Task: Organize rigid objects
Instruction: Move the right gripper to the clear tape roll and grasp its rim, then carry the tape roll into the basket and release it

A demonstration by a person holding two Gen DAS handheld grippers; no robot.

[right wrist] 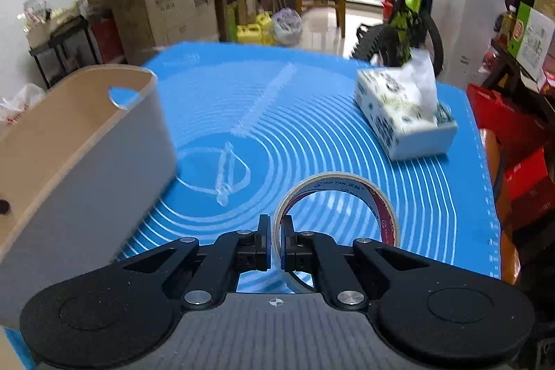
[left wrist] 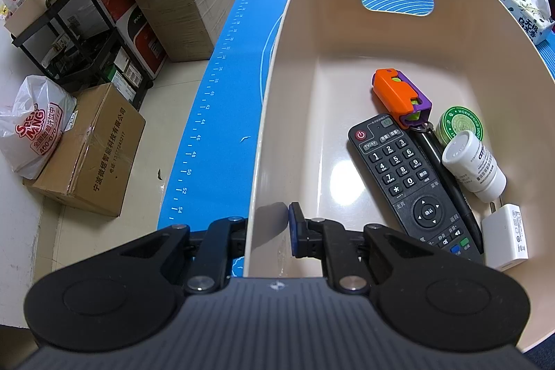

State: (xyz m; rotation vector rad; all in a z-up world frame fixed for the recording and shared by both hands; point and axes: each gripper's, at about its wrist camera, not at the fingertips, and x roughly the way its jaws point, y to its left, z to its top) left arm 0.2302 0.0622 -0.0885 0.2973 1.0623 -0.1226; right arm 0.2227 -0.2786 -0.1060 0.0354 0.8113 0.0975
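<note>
Beige plastic bin (left wrist: 347,33) filling the centre of the left view, its near wall being pinched by the left tongs (left wrist: 269,231); lying inside at lower right: black remote (left wrist: 409,175), orange-and-purple toy (left wrist: 399,96), green tin (left wrist: 463,123), white bottle (left wrist: 475,162), white charger (left wrist: 504,236). Clear tape roll (right wrist: 347,196) being gripped by its rim in the right tongs (right wrist: 275,243), low centre of the right view, over the blue mat (right wrist: 312,113) on the tabletop; tissue box (right wrist: 402,113) sitting at upper right.
</note>
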